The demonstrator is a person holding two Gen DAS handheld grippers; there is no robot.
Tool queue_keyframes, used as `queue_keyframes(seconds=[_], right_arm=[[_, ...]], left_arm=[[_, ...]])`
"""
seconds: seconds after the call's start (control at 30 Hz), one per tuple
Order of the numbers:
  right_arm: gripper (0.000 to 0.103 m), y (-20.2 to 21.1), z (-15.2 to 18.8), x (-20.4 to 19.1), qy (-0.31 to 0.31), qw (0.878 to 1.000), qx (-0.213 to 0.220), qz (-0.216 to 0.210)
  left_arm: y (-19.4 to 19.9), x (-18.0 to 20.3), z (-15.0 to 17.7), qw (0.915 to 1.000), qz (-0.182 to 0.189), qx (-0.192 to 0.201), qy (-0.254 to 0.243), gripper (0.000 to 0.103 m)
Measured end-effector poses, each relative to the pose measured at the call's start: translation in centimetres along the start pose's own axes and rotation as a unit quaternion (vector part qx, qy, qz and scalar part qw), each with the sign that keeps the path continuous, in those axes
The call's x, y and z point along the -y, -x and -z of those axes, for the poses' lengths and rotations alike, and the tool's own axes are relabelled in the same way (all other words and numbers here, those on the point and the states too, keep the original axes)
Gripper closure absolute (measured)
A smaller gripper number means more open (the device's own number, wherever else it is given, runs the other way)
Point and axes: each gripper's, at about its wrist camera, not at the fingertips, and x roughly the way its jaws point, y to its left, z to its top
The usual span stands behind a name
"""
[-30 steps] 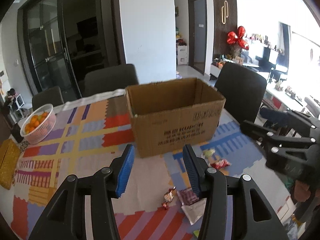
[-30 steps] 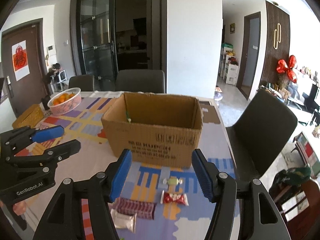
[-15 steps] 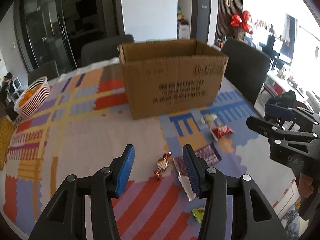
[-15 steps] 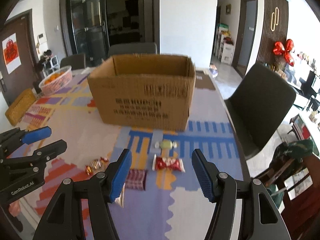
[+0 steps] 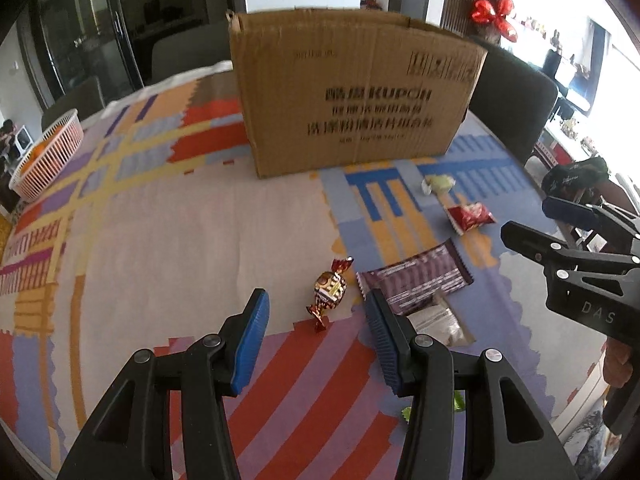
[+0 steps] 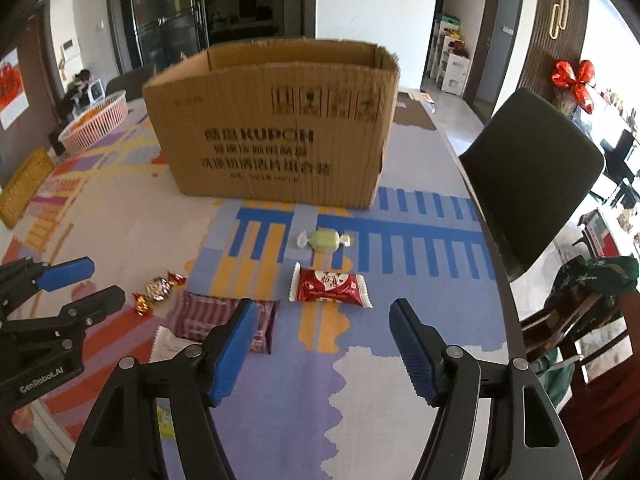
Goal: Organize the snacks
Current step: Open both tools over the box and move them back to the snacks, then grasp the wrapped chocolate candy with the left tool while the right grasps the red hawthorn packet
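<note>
**Tongs over scattered snacks, carton behind**

Left gripper (image 5: 316, 312) is hanging with jaws apart and nothing between the pads, above a gold-and-red twist candy (image 5: 330, 290) lying on the patterned tablecloth (image 5: 160, 248). Right gripper (image 6: 322, 318) is opening its jaws, empty, just short of a red packet (image 6: 329, 286). Purple wrapper (image 6: 224, 318) is lying beside it, pale green candy (image 6: 325, 239) beyond. Cardboard box (image 6: 276, 136) is standing open-topped behind the snacks. Pink basket (image 6: 96, 120) is sitting far left.

Home dining area: patterned tablecloth (image 6: 280, 380) on table, dark dining chair (image 6: 532, 176), orange-filled fruit basket (image 6: 96, 120), glass doors (image 6: 168, 12), hallway beyond.
</note>
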Motion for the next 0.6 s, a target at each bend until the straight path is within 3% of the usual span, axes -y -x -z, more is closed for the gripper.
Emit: queue_keyframes(seconds=[0.4,0.6], right_arm=[[0.034,-4.1,-0.5,0.4,0.008,0.999,-0.039,-0.002],[0.034,-5.0,-0.8,0.6,-0.001,0.999,-0.034,-0.004]], left_arm=[[-3.7,-0.1,-0.4,0.9994,0.008,-0.035,0.002,0.054],[-4.7,-0.4,-0.4,0.999,0.009,-0.043,0.009,0.055]])
